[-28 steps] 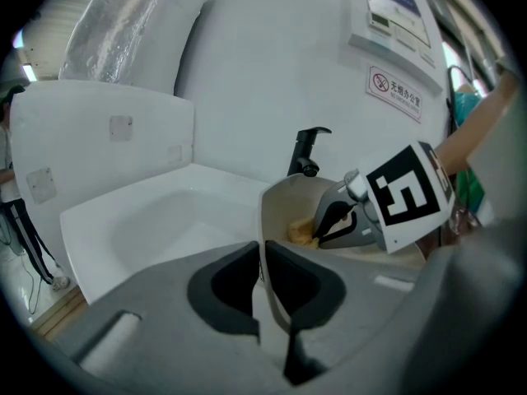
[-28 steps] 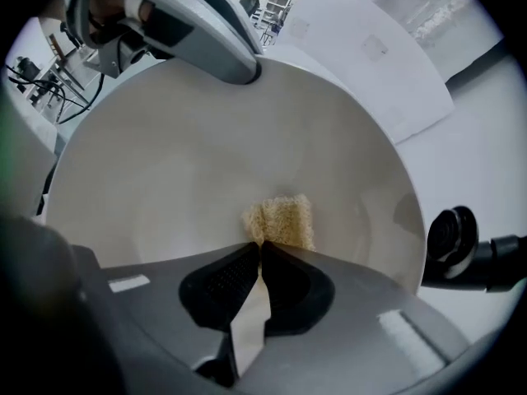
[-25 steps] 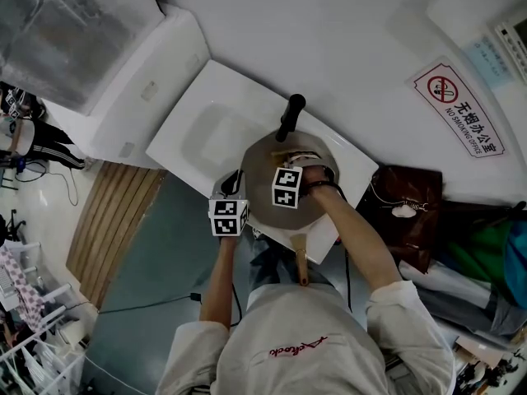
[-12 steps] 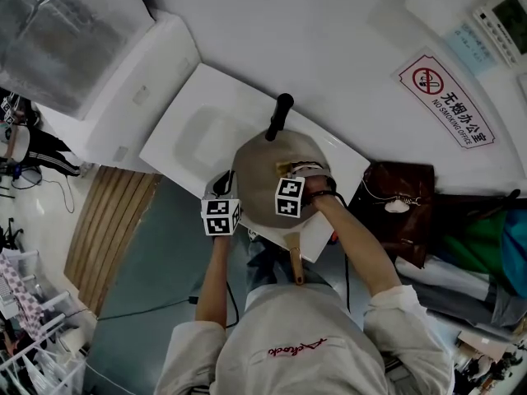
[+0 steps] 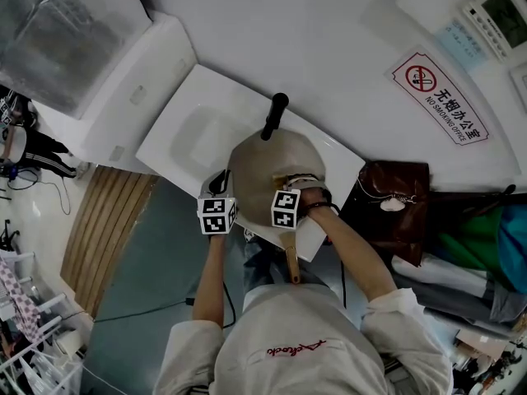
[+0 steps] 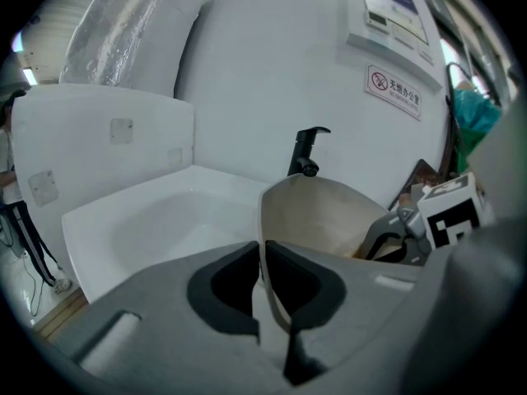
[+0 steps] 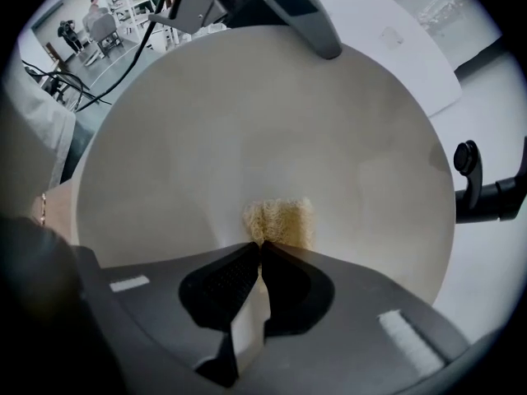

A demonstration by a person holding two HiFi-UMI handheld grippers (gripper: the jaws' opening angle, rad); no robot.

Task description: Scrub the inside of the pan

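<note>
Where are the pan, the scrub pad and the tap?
pan (image 7: 247,130), right gripper view, bare inner surface.
scrub pad (image 7: 280,220), right gripper view, tuft middle.
tap (image 6: 302,148), left gripper view, black upright.

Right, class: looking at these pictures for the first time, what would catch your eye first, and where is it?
The big pale pan held over the white sink, by the black tap, draws the eye first. The left gripper is shut on its rim; the right gripper presses a yellowish scrub pad against its inside. A red no-smoking sign is on the wall, upper right.
</note>
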